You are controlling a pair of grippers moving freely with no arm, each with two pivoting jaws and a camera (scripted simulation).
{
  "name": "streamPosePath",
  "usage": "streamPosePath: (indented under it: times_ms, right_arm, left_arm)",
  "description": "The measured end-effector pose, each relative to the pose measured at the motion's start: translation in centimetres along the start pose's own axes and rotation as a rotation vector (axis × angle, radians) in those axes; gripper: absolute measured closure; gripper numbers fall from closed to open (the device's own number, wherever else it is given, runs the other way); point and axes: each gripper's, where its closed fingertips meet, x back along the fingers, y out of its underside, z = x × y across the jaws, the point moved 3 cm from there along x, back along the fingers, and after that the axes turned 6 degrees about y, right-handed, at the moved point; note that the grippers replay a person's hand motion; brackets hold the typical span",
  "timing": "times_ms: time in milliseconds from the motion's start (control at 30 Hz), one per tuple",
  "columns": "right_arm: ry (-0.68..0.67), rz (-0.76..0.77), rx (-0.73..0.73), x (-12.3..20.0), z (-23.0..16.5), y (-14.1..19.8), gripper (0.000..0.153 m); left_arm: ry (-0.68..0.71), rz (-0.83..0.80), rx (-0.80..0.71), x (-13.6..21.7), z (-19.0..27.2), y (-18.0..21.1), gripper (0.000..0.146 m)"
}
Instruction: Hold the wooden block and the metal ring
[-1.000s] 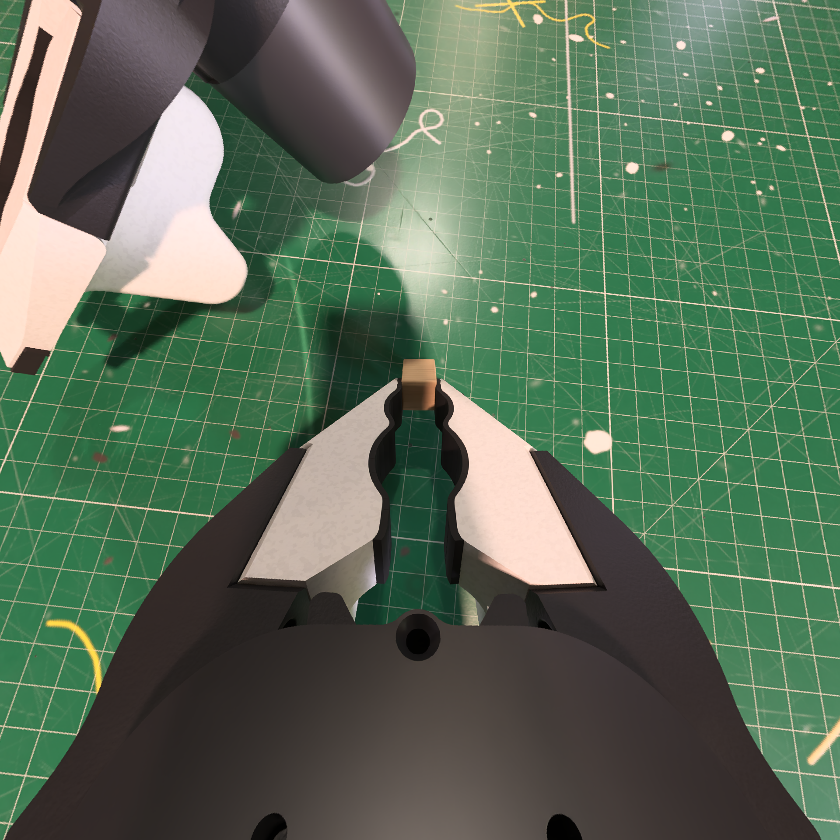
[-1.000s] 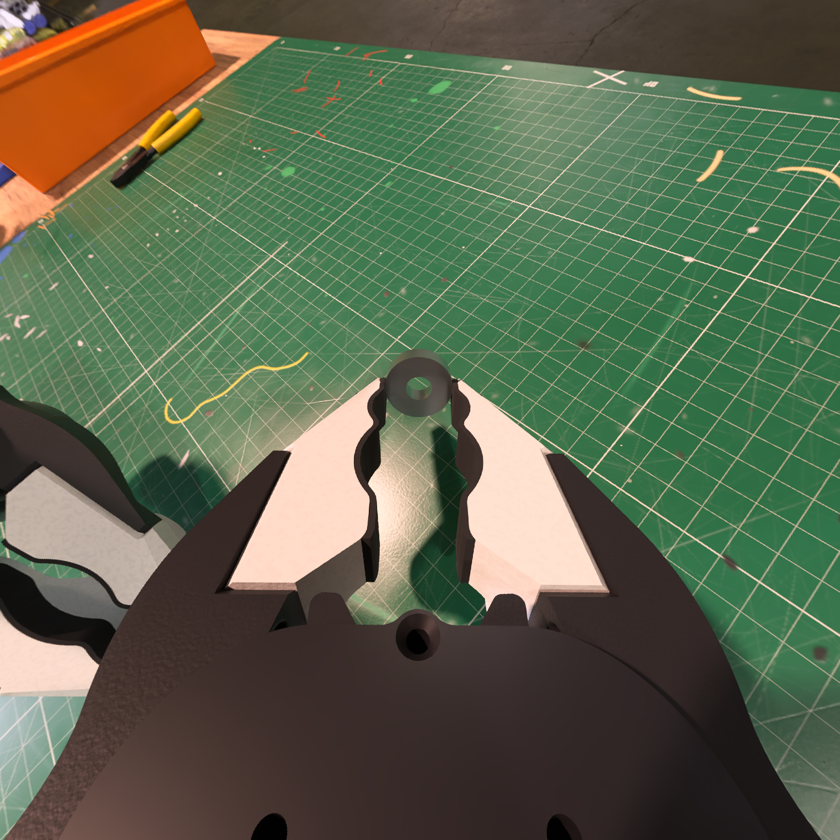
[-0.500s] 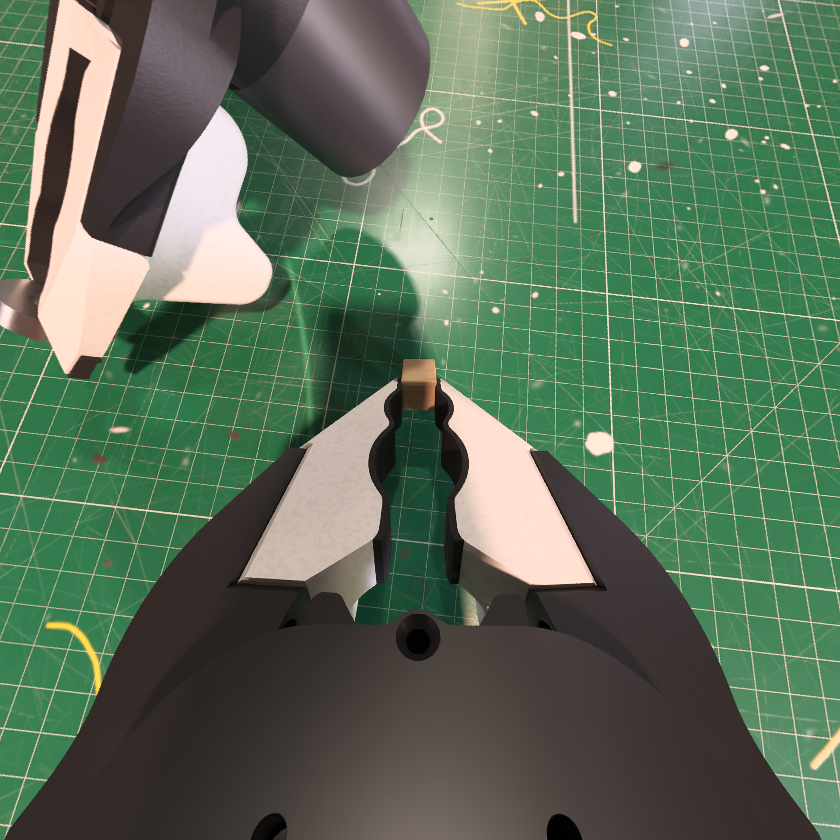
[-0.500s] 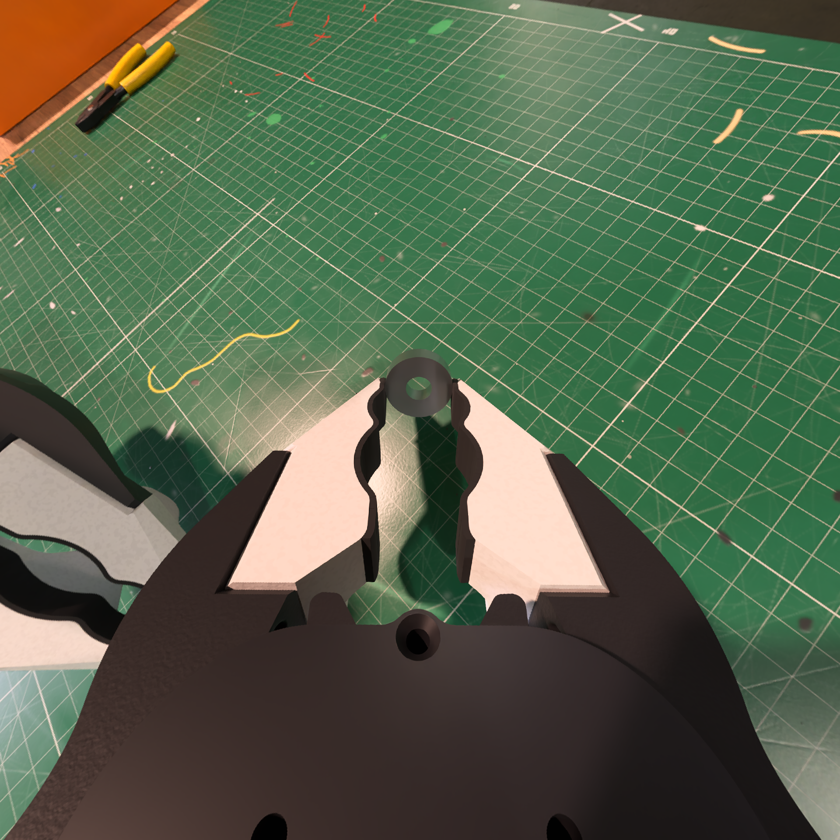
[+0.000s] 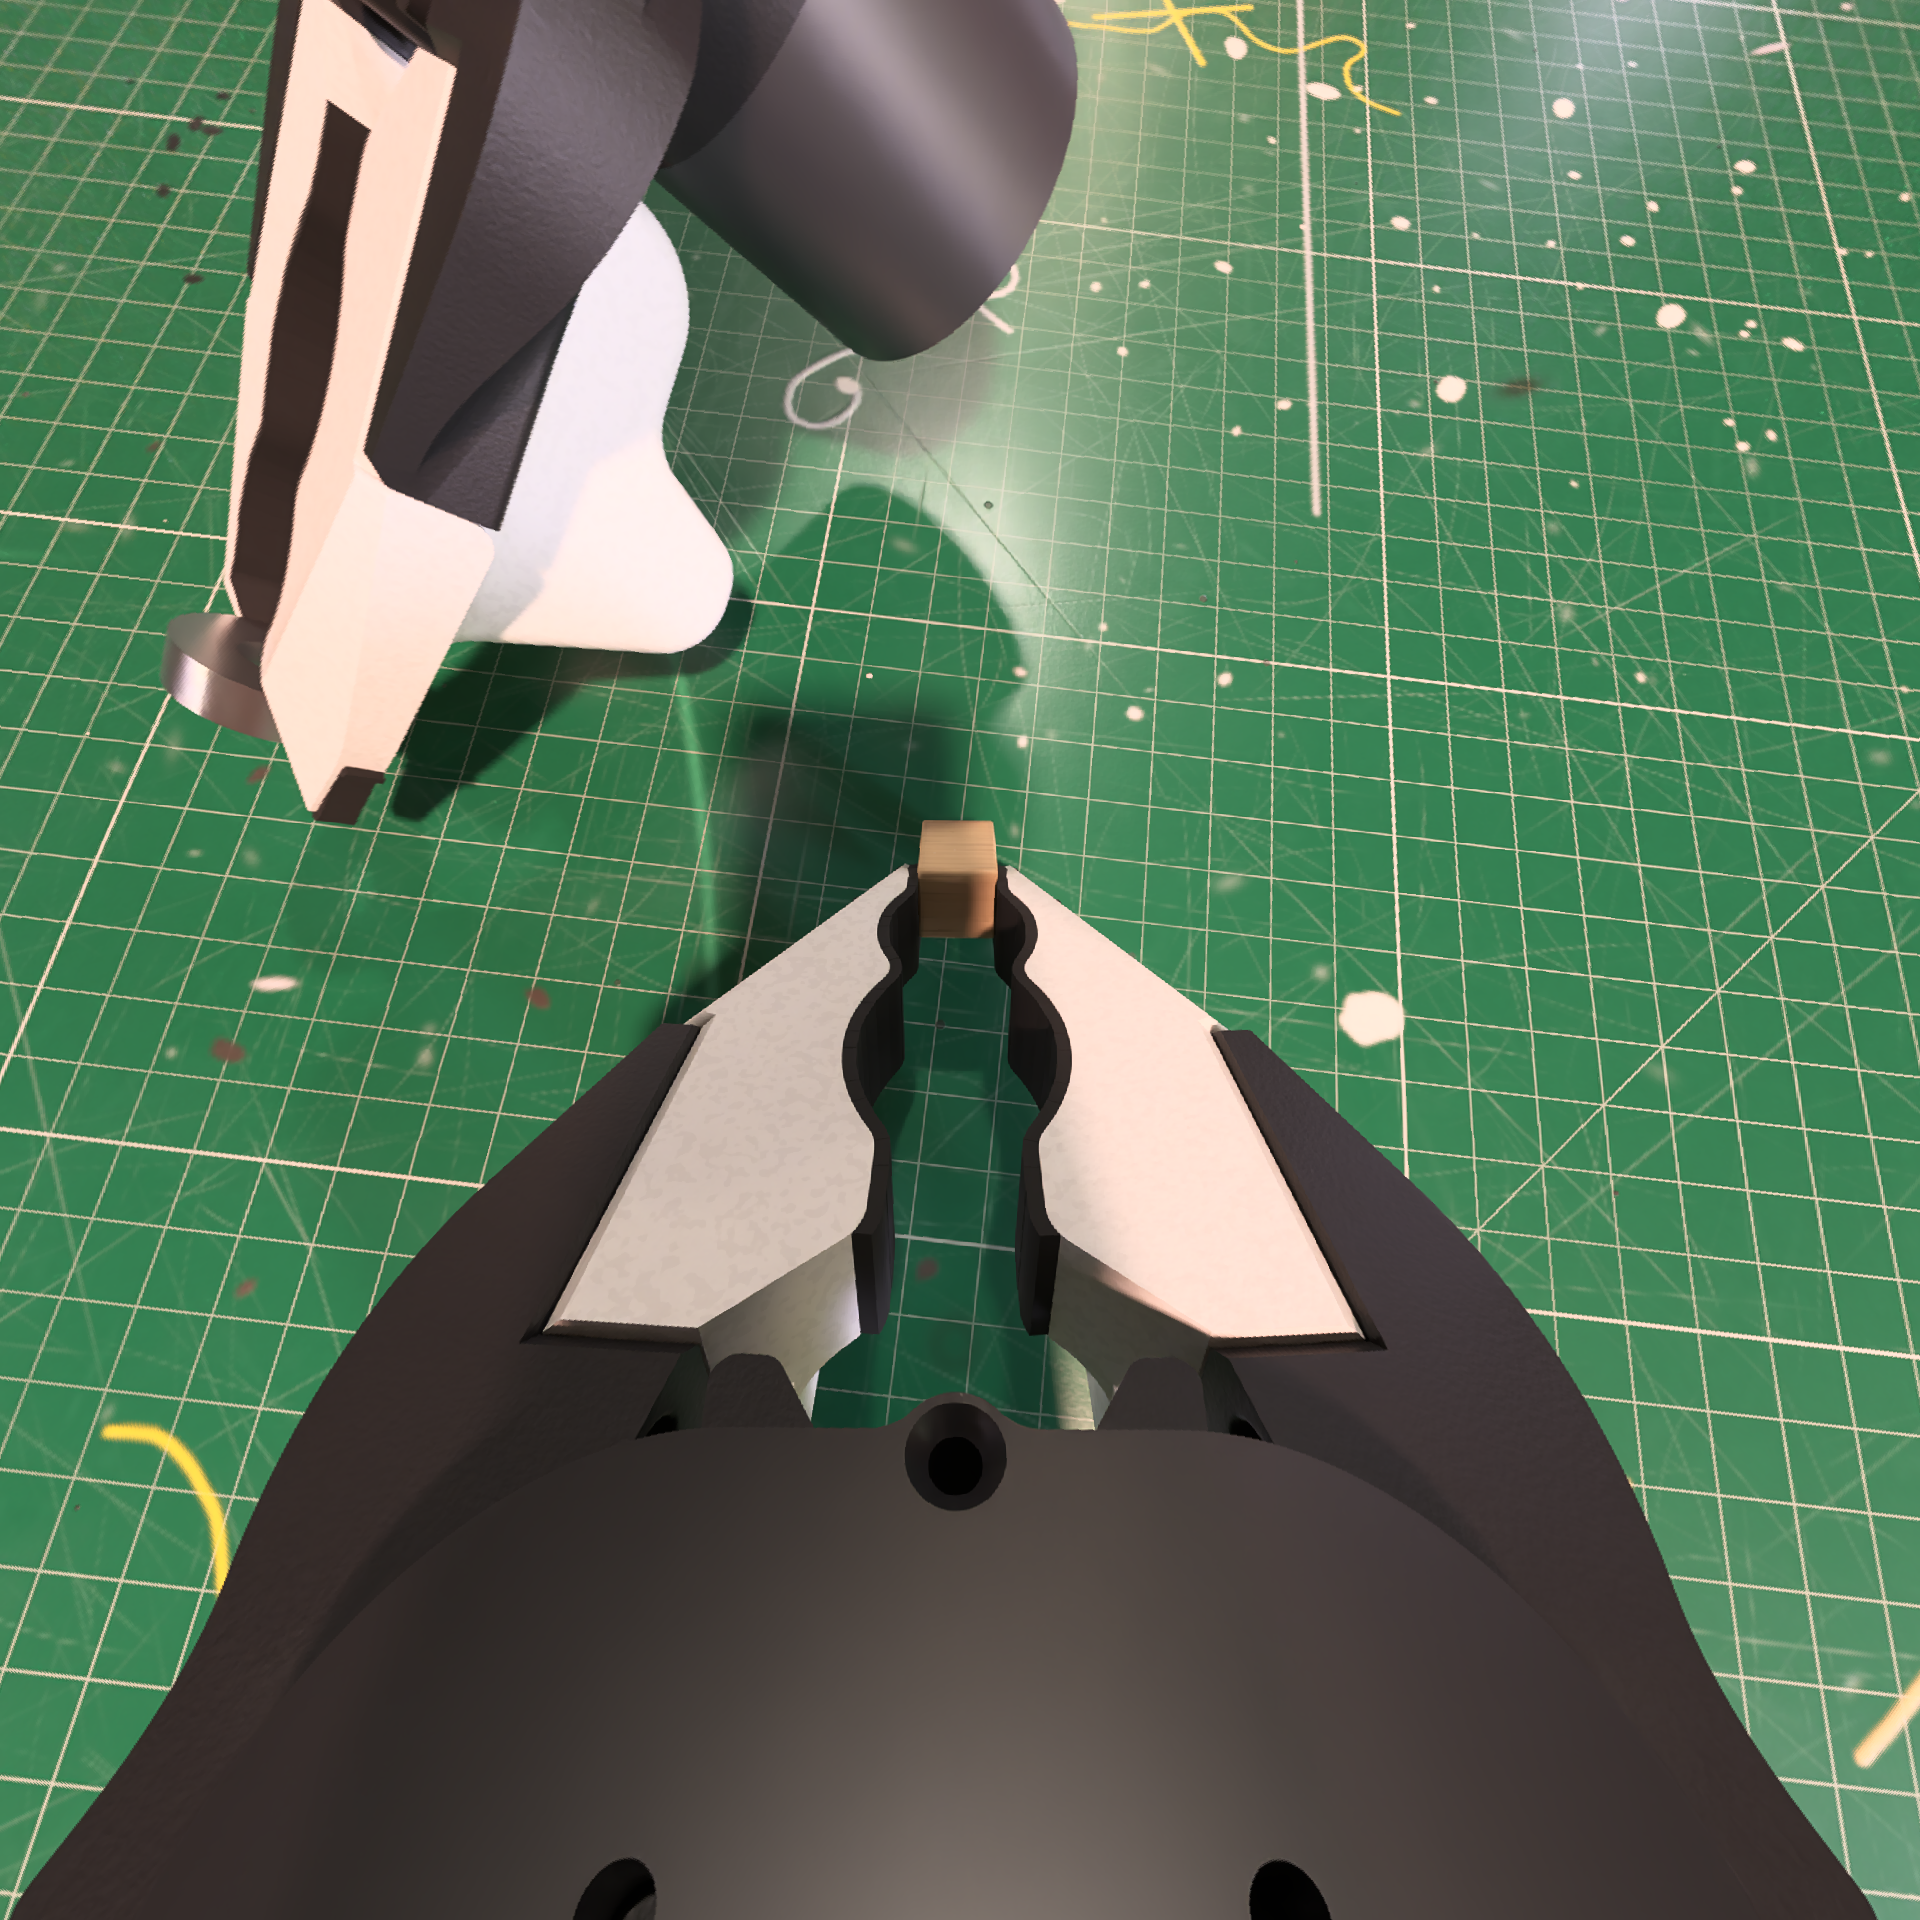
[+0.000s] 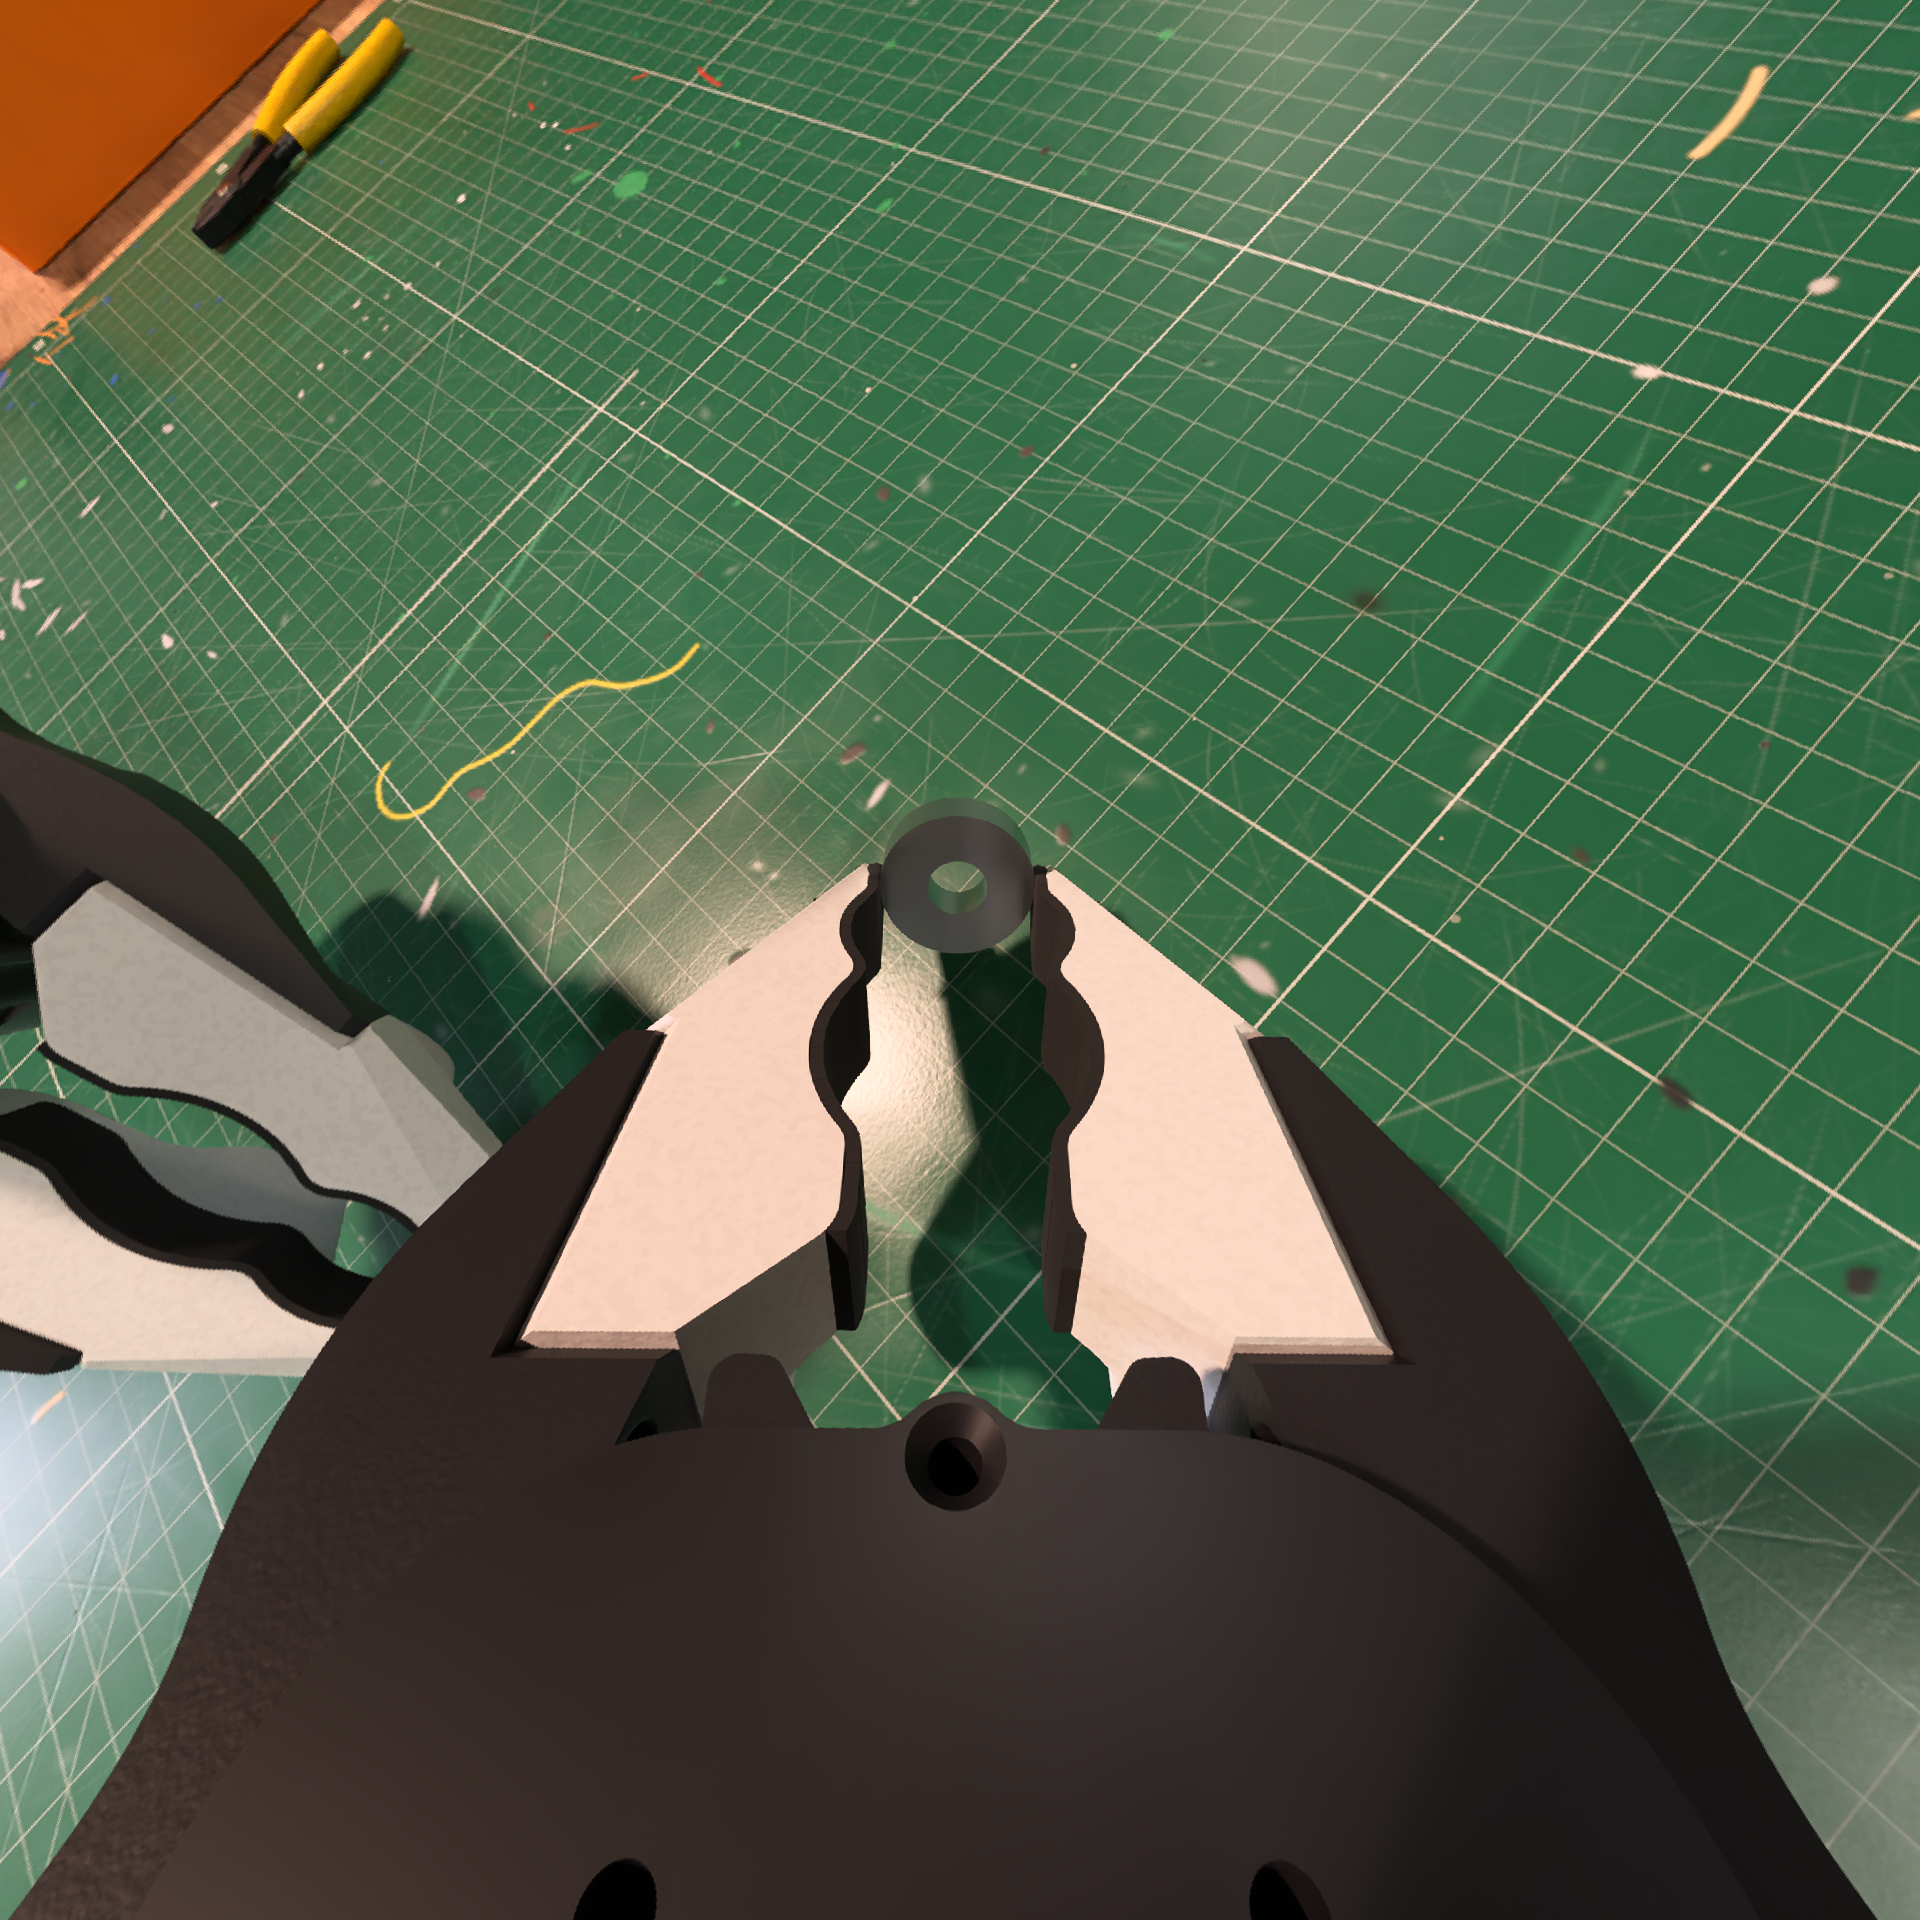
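- While the left gripper [image 5: 957, 883] looks much as it did a second ago, clenched on the wooden block [image 5: 957, 878] at its very tips, the right gripper [image 5: 343, 717] has swung further into the left wrist view and now sits lower and nearer.
- Its load has come into sight there too: the metal ring [image 5: 213, 675] now shows as a grey disc edge beside the pale fingertip, where a second ago it was hidden.
- From the right wrist view, the right gripper [image 6: 957, 894] is clamped on the metal ring [image 6: 957, 888] across its rim, and the green bench [image 6: 1351, 520] has slid past beneath it, so the pliers [image 6: 291, 125] and orange bin [image 6: 114, 104] sit further toward the top left corner.
- Both things hang clear of the bench, I judge, since shadows fall apart from them; that suggests both grasps are made and the task is near done, with only steady holding left.
- The block appears as a small, near-cubic piece with no clear long axis; one flat face looks back at the camera and its top stands slightly proud of the fingertips.
- The ring stands on edge between the fingertips, its hole facing back along the fingers toward the camera, so its axis runs roughly along the gripper's reach.
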Motion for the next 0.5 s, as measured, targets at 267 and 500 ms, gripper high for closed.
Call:
streamPosePath:
  times_ms: [267,500]
  right_arm:
    - [-0.004,0.002,-0.008,0.40,-0.25,0.26,0.125]
    - [-0.014,0.024,-0.017,0.98,-0.10,0.16,0.125]
  left_arm:
    - [0.000,0.002,0.000,0.01,-0.01,-0.01,0.134]
    - [-0.002,0.000,-0.002,0.02,0.00,0.02,0.134]
